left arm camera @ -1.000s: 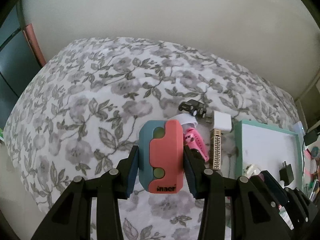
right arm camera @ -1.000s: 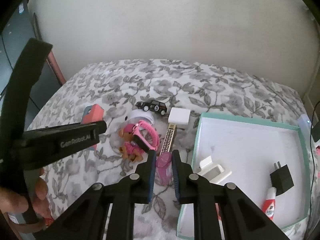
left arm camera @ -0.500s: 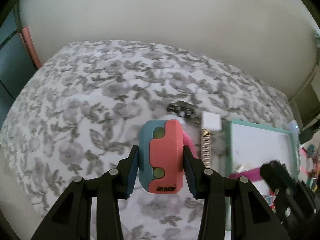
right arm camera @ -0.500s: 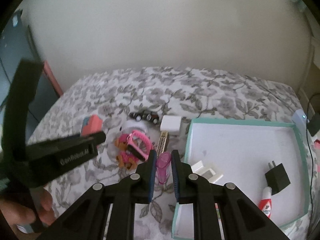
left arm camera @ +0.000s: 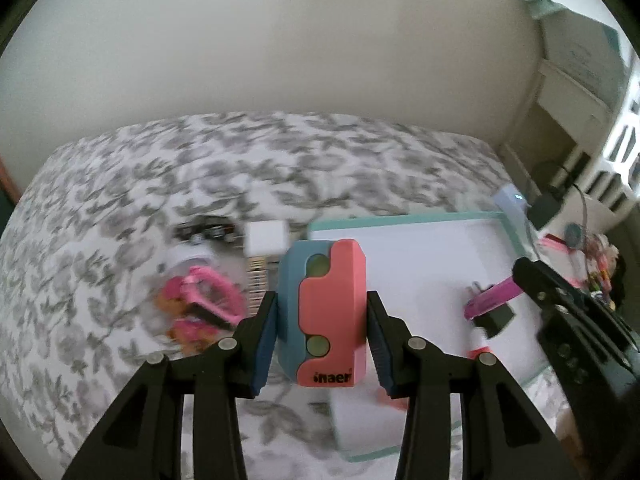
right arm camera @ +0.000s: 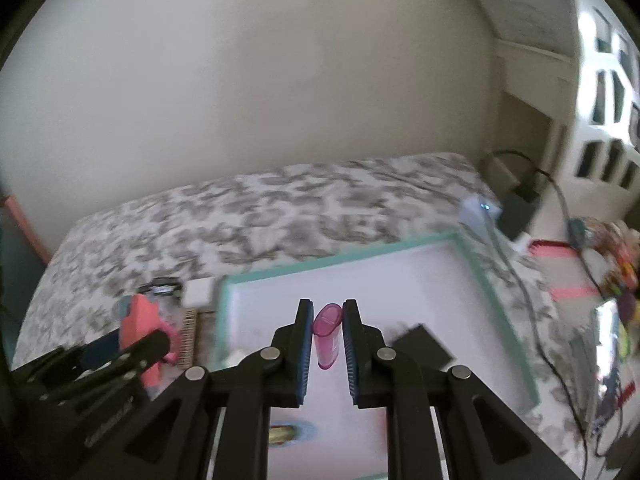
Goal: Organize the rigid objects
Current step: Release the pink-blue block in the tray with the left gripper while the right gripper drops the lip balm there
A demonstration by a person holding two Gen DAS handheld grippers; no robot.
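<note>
My left gripper is shut on a coral and blue plastic case, held over the near left edge of the white tray with a teal rim. My right gripper is shut on a small translucent pink tube, hanging above the tray's white floor. From the left wrist view the pink tube and the right gripper sit over the tray's right half. A black plug adapter lies in the tray.
On the flowered bedspread left of the tray lie a pink watch with a toy, a black toy car, a white cube charger and a gold comb. Cables and clutter sit right of the tray.
Both grippers swung right from over the bedspread to above the tray, each keeping its object. The view is blurred by the motion.
</note>
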